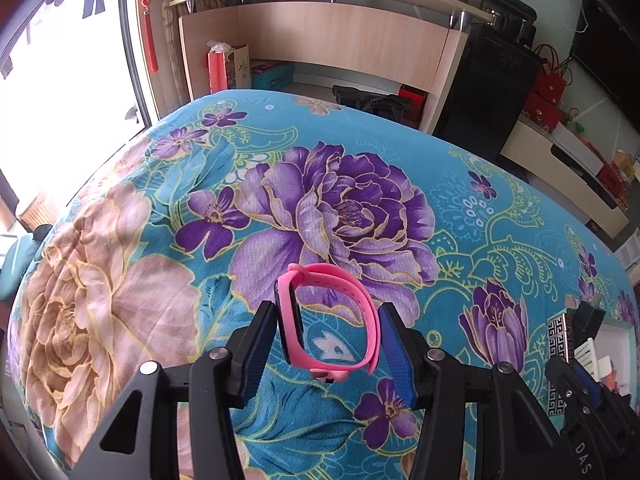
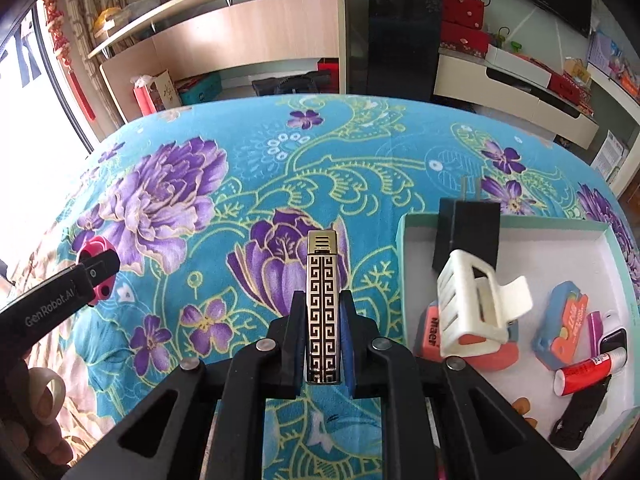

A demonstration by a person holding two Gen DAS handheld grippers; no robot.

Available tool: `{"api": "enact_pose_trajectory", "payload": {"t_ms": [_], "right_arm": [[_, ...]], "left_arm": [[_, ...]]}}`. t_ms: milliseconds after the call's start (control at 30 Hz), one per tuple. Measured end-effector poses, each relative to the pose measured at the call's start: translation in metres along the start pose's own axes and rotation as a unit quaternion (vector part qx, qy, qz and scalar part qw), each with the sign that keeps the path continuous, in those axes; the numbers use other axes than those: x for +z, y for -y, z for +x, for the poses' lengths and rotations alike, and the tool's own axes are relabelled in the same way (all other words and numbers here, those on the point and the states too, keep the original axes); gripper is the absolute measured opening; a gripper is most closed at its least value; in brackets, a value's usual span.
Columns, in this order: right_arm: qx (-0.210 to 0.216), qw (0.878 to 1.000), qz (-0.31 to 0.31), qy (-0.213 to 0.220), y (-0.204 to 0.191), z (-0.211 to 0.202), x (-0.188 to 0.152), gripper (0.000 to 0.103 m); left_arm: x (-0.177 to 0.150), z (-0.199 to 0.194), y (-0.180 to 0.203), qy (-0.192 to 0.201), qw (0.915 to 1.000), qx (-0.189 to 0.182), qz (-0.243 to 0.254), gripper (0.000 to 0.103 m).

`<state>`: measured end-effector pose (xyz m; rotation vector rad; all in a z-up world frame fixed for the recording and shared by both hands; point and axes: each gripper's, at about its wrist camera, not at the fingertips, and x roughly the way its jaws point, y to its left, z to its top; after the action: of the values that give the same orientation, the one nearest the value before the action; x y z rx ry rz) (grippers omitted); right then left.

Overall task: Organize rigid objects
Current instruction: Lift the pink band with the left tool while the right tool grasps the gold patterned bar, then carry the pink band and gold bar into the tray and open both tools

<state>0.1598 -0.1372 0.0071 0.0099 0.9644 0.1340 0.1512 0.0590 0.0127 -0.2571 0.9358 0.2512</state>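
In the left wrist view my left gripper (image 1: 326, 312) is shut on a pink wristwatch (image 1: 340, 274), with its fingers pressing the looped band from both sides above the floral cloth. The right wrist view has that gripper (image 2: 96, 268) and the watch (image 2: 94, 250) at far left. My right gripper (image 2: 322, 298) is shut on a slim gold-and-black patterned lighter (image 2: 323, 272), which stands upright between the pads. The lighter (image 1: 558, 344) also appears at the right edge of the left wrist view.
A white tray with a teal rim (image 2: 560, 224) lies right of the lighter, holding a white claw clip (image 2: 472, 304), a black plug (image 2: 466, 232), erasers (image 2: 564, 320) and a red tube (image 2: 580, 376). The teal floral cloth (image 2: 240, 200) covers the surface. A wooden shelf unit (image 1: 340, 40) stands beyond it.
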Motion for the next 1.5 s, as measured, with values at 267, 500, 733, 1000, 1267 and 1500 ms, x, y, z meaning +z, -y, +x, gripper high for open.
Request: {"api": "enact_pose_trajectory", "payload": {"t_ms": [267, 500, 733, 1000, 1267, 1500], "right_arm": [[-0.011, 0.999, 0.034, 0.038, 0.031, -0.039, 0.008, 0.015], [-0.065, 0.994, 0.078, 0.037, 0.087, -0.052, 0.001, 0.015], [-0.095, 0.987, 0.129, 0.031, 0.140, -0.059, -0.010, 0.015], [-0.108, 0.981, 0.160, 0.031, 0.177, -0.066, -0.021, 0.016], [-0.104, 0.979, 0.172, 0.025, 0.192, -0.065, -0.028, 0.016], [-0.103, 0.980, 0.170, 0.012, 0.191, -0.058, -0.029, 0.016]], "left_arm": [[0.005, -0.032, 0.028, 0.036, 0.9981, -0.040, 0.031, 0.055], [-0.005, -0.045, 0.085, 0.034, 0.9905, -0.097, 0.091, 0.055], [-0.026, -0.060, 0.145, 0.034, 0.9768, -0.138, 0.161, 0.055], [-0.064, -0.068, 0.212, 0.025, 0.9525, -0.181, 0.244, 0.055], [-0.087, -0.061, 0.240, 0.004, 0.9409, -0.187, 0.282, 0.055], [-0.092, -0.056, 0.244, -0.003, 0.9391, -0.184, 0.290, 0.056]]}}
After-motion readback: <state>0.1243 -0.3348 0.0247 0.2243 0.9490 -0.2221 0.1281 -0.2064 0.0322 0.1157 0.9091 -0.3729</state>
